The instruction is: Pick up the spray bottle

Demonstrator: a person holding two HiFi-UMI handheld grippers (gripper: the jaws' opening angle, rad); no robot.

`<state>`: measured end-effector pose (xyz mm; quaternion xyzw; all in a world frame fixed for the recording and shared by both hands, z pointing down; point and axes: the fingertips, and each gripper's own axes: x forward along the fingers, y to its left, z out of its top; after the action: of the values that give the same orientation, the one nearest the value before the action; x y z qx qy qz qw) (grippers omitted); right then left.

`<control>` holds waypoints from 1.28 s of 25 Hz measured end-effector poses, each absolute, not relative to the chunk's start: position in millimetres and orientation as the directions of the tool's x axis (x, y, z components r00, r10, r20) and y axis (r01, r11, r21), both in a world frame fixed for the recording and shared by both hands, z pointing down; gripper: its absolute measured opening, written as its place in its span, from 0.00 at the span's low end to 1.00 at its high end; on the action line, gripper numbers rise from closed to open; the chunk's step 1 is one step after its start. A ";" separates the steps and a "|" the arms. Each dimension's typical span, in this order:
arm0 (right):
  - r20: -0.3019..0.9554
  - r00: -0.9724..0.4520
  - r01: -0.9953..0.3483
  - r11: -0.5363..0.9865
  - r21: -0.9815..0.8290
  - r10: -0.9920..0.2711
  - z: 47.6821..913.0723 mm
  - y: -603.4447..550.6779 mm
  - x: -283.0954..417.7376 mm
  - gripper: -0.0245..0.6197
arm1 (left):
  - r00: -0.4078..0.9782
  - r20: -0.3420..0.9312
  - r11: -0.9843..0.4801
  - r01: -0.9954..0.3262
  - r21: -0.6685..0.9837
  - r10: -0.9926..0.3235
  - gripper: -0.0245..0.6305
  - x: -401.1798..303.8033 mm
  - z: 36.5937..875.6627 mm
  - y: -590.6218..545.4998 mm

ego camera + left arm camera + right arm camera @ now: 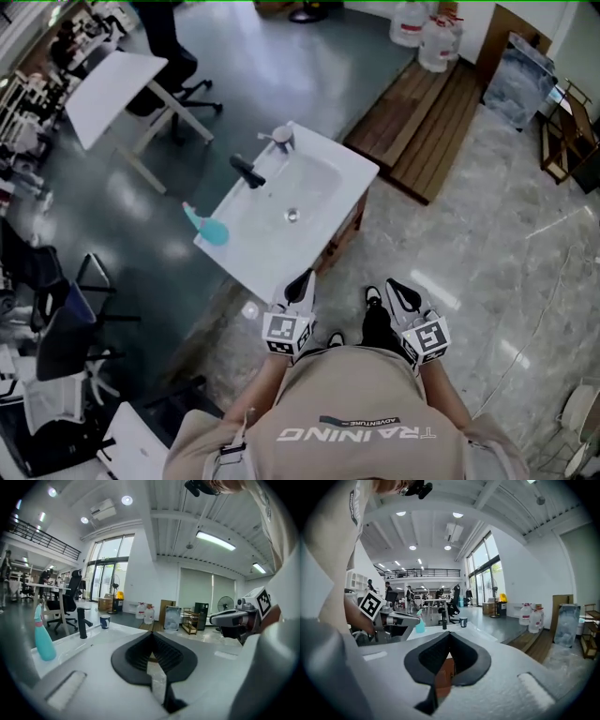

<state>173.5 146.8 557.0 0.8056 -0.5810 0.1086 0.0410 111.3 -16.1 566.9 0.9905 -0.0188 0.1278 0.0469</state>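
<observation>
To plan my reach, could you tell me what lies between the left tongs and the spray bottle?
Only bare white sink counter lies between the left tongs and the spray bottle; the head view shows it.

The person's beige shirt (361,398) carries large white capitals reading "TRAINING", upside down in the head view. A small dark patch (360,422) just above them reads "ADVENTURE".

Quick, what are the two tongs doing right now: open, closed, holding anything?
Left tongs: closed, nothing between them.
Right tongs: closed, nothing between them.
</observation>
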 end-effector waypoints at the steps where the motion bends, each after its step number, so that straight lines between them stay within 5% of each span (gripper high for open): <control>1: 0.224 0.267 -0.958 -0.283 -0.044 -0.937 556.8 137.8 184.5 0.04 | 0.964 0.260 -0.993 -0.079 0.089 -0.053 0.07 118.1 568.2 -21.2; 13: 0.218 -0.109 -0.991 0.125 0.058 -0.970 541.9 54.0 274.8 0.04 | 0.904 0.213 -0.915 -0.395 0.079 -0.372 0.07 179.1 539.5 -61.2; 21: 0.208 -0.387 -0.918 0.397 0.004 -0.898 546.1 4.9 256.6 0.04 | 0.774 0.226 -0.788 -0.614 0.043 -0.591 0.07 142.1 535.1 -72.3; 32: 0.190 -0.593 -0.798 0.603 -0.011 -0.782 539.7 -47.8 206.3 0.04 | 0.591 0.227 -0.595 -0.801 0.060 -0.774 0.07 66.8 537.0 -82.1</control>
<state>206.3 -47.8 539.7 0.4431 -0.8913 0.0473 0.0833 66.8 -82.1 537.0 0.8886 -0.4431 0.0890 0.0779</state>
